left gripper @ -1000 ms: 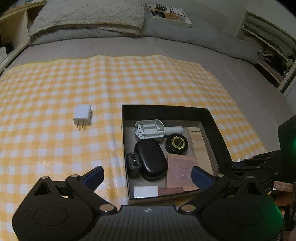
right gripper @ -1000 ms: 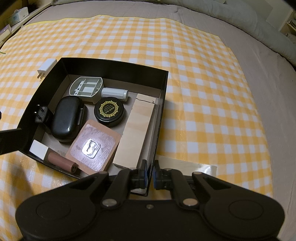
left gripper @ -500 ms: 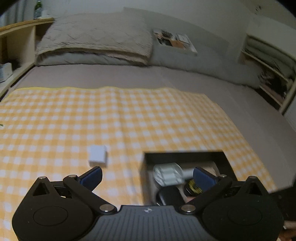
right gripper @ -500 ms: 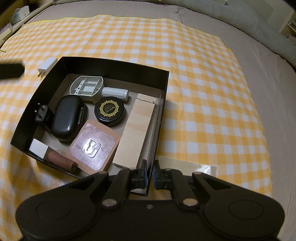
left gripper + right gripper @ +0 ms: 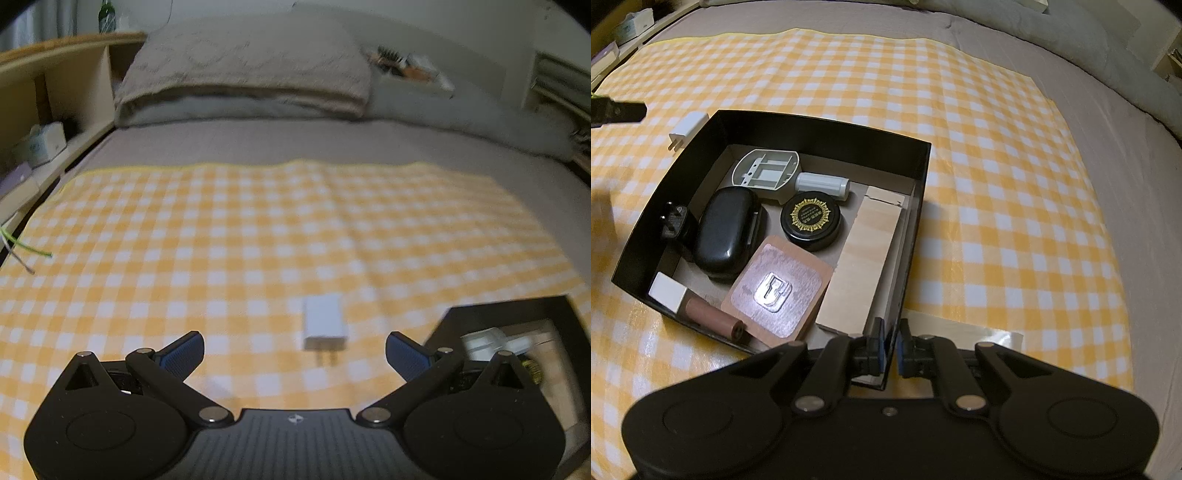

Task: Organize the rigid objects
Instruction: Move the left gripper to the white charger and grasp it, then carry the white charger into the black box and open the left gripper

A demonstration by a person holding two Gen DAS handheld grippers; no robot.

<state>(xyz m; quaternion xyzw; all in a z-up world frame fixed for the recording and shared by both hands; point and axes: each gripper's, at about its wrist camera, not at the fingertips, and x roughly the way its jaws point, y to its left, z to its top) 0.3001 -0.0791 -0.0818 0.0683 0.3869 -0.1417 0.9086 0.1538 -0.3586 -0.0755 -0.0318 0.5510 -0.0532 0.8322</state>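
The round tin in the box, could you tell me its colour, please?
The round tin is black with a gold sunburst emblem, clearest in the right wrist view.

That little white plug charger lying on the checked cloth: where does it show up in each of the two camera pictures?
Left wrist view: the white charger lies low in the middle, on the cloth between the open fingers of the left gripper, prongs toward the camera.
Right wrist view: the white charger lies at upper left, just outside the box's far left corner.
Shared landmark: the black box, beside the charger in both.
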